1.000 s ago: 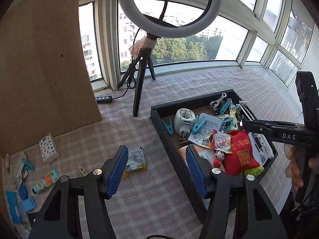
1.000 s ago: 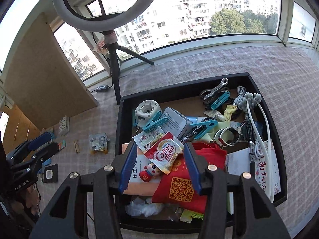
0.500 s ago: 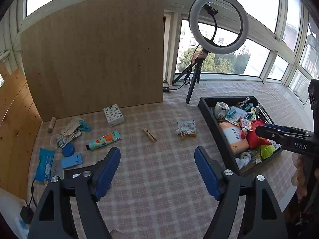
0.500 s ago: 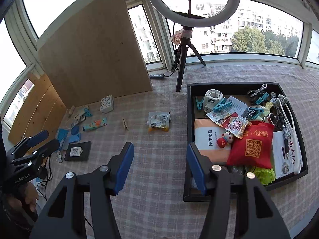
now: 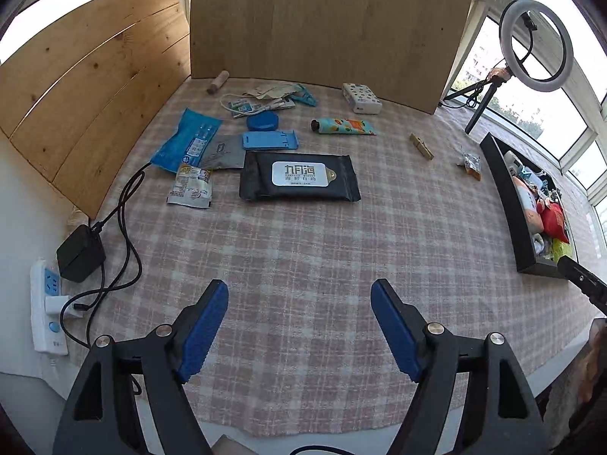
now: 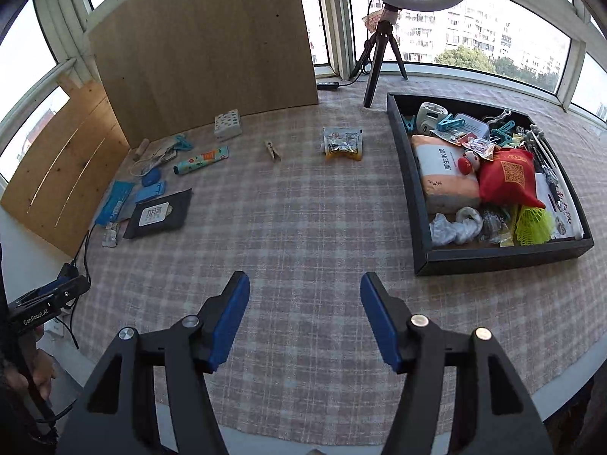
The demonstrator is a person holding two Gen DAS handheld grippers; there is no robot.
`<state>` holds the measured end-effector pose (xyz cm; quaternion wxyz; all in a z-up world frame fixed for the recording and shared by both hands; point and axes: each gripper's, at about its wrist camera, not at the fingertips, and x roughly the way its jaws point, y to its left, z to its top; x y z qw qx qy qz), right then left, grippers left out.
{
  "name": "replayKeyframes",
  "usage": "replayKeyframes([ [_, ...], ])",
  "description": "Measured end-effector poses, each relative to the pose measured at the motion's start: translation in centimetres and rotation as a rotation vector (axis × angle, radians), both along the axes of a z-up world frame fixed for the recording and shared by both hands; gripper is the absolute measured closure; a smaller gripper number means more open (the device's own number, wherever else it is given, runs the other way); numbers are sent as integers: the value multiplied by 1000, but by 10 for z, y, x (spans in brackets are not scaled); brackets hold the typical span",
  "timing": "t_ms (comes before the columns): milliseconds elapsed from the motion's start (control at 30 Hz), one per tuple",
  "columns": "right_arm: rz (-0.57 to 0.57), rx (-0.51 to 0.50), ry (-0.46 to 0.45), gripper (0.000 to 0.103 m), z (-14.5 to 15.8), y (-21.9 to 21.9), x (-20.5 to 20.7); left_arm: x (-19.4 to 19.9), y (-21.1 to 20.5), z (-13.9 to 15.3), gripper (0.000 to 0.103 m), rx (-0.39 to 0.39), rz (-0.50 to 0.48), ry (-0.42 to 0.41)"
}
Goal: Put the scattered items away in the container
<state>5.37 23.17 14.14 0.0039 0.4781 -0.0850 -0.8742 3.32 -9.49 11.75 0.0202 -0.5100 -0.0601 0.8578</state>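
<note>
A black tray [image 6: 493, 258] full of items stands at the right; it also shows in the left wrist view [image 5: 508, 204]. Scattered on the checked cloth lie a black wipes pack [image 5: 299, 181] [image 6: 159, 214], a blue pouch [image 5: 187, 140], a small sachet [image 5: 191, 186], a blue phone stand [image 5: 270, 140], a patterned tube [image 5: 343, 126] [image 6: 202, 160], a wooden peg [image 5: 421, 146] [image 6: 272, 150] and a snack packet [image 6: 343, 144]. My left gripper [image 5: 299, 330] is open and empty, near the table's front edge. My right gripper [image 6: 305, 318] is open and empty, left of the tray.
A ring light on a tripod [image 6: 379, 60] stands behind the tray. Wooden boards [image 5: 326, 22] line the back and left. A black adapter [image 5: 80, 252] with its cable and a white power strip [image 5: 47, 307] sit at the left edge. A patterned box [image 5: 361, 98] lies by the board.
Both grippers have pulled back from over the tray toward the table's front edge. The left one has swung left and now faces the scattered items. Both stay open and empty.
</note>
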Motion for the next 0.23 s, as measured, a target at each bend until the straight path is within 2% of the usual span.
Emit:
replayKeyframes([
  [100,1,6,3,43,3,-4,3,0,-4,4,30,9,3,24],
  [167,4,13,20,43,7,-4,5,-1,-1,11,35,15,-4,61],
  [233,8,15,34,43,10,-1,3,-4,5,16,35,5,-19,82],
])
